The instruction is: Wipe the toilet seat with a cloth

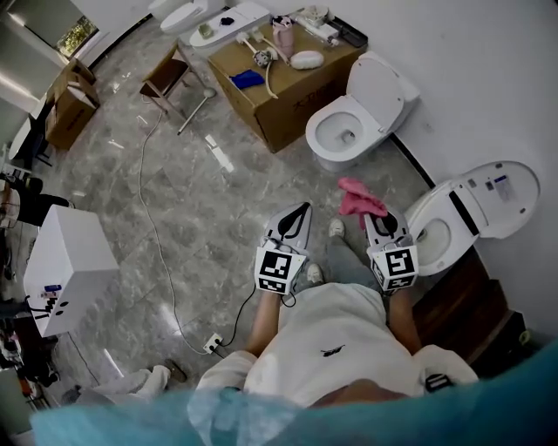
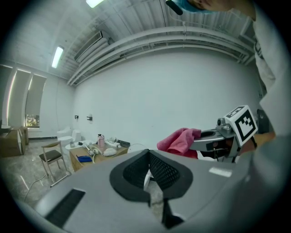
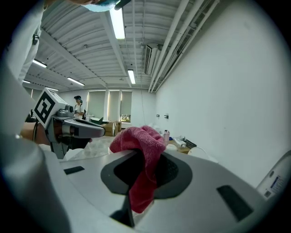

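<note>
Beside the nearest toilet [image 1: 433, 246], at the head view's right, the right claw [image 1: 384, 219] is clamped on a pink cloth [image 1: 359, 199]. The cloth hangs bunched from its closed tips over the floor [image 1: 200, 218], just left of the bowl. That toilet's lid [image 1: 497, 196] stands open and carries a blue label, too small to read. Print on the cardboard box [image 1: 288, 104] is also illegible. Each claw bears a cube [image 1: 279, 270] with black-and-white square markers.

Both claws are held side by side in front of the person [image 1: 340, 340], roughly level and pointing forward. The left claw [image 1: 295, 218] is pressed together with nothing in it.

Three toilets show: the nearest, a second [image 1: 349, 131] by the box, and a third [image 1: 185, 15] at the top edge. One cloth, two claws.
</note>
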Motion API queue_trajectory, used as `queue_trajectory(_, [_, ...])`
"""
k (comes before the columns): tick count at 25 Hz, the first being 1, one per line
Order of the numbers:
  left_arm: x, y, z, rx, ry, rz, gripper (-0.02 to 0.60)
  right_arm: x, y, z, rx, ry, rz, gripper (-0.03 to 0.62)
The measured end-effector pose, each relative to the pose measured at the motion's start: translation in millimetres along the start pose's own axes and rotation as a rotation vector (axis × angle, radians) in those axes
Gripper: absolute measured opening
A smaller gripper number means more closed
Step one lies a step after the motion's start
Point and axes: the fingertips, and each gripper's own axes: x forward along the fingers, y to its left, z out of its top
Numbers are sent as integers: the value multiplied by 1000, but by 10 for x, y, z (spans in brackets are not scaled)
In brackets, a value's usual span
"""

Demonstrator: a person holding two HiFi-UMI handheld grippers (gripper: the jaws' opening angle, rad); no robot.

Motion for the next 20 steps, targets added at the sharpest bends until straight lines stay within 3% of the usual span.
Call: queue_trajectory(20, [1817, 569, 432, -4, 32, 103, 6, 1426, -1401, 116, 54, 12, 127, 54])
